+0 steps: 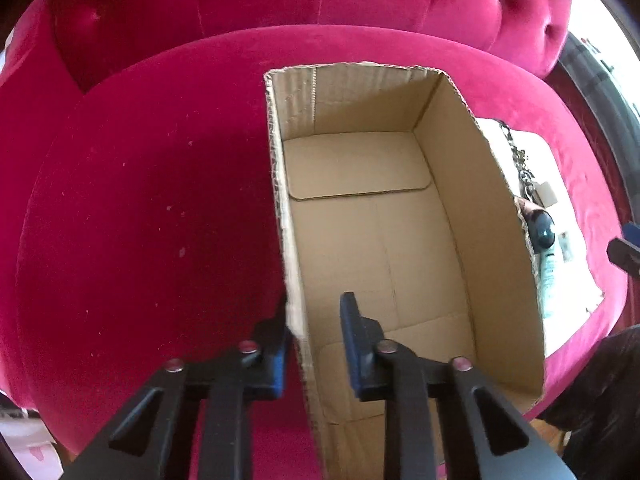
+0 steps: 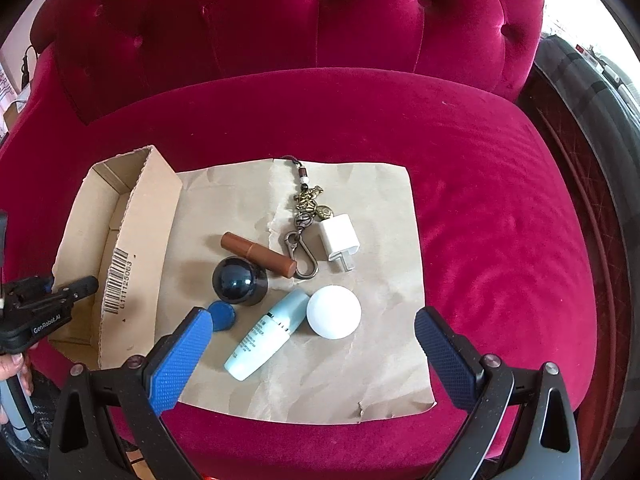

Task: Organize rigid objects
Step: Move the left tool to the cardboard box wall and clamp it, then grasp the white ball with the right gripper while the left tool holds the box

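Observation:
An empty cardboard box stands on a pink velvet chair seat. My left gripper straddles the box's left wall with its jaws narrow. The outer pad lies against the wall, and the inner pad shows a small gap to it. My right gripper is wide open above brown paper. On the paper lie a brown tube, a dark round jar, a blue disc, a pale blue bottle, a white ball, a white charger and a keychain.
The box sits at the paper's left edge, with the left gripper at its near end. A person's hand holds that gripper. The tufted chair back rises behind. Dark furniture stands to the right of the chair.

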Motion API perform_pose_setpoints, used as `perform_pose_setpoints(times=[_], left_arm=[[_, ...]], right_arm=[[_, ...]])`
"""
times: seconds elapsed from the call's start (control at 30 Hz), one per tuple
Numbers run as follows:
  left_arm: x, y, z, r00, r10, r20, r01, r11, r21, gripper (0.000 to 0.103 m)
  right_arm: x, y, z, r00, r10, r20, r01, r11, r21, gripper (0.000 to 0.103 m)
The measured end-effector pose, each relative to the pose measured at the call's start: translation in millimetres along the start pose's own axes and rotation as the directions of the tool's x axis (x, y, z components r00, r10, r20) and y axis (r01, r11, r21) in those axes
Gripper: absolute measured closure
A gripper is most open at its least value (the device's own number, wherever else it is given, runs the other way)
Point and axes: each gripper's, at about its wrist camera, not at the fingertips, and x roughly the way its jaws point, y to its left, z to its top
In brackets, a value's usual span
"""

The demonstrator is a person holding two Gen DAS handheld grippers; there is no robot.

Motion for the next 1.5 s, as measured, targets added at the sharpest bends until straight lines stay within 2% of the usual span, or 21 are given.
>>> perform_pose_setpoints(times=[0.03,0.13,0.27,0.7,0.77,0.83,1.0,1.07,1.13,1.5], left_arm=[[-1,-1,-1,1.0,0.021,0.008,-0.021,1.0,0.002,0.094],[0,0,-2,0.999,0.046,0.005,-0.046,0.999,-0.009,0.097],[0,-1,-2,0.999,0.047,0.009,-0.047,0.999,-0.01,0.097],[6,-2,0,0.999,0.043,0.003,-0.042,0.999,-0.031,0.097],[5,2,1,0.999,0.048,0.003,-0.048,0.999,-0.023,0.097],[5,1,1,0.999,0.051,0.003,-0.051,0.999,-0.019,0.097],[4,2,1,0.999,0.047,0.004,-0.047,0.999,-0.02,0.097],[3,1,1,0.999,0.047,0.005,-0.047,0.999,-0.019,0.097],[3,1,0,0.999,0.044,0.006,-0.044,0.999,-0.022,0.097],[2,4,-1,0.999,0.044,0.011,-0.043,0.999,-0.024,0.097]], right_arm=[[0,-1,0,1.0,-0.002,0.0,0.002,1.0,0.002,0.0],[1,-2,0,1.0,-0.005,0.0,0.005,1.0,0.003,0.0],[6,-4,-1,0.999,-0.033,-0.008,0.033,0.999,-0.009,0.0],[30,-22,0,0.997,-0.05,-0.065,0.053,0.997,0.051,0.002],[33,-23,-2,0.996,-0.045,-0.075,0.049,0.997,0.053,0.006],[39,-23,-2,0.995,-0.036,-0.089,0.041,0.997,0.059,0.017],[47,-22,-3,0.995,-0.007,-0.102,0.015,0.997,0.073,0.027],[49,-20,-2,0.995,-0.004,-0.101,0.011,0.998,0.066,0.037],[50,-18,-3,0.995,0.003,-0.103,0.003,0.999,0.052,0.063],[48,-14,-4,0.997,-0.001,-0.081,0.005,0.999,0.052,0.064]])
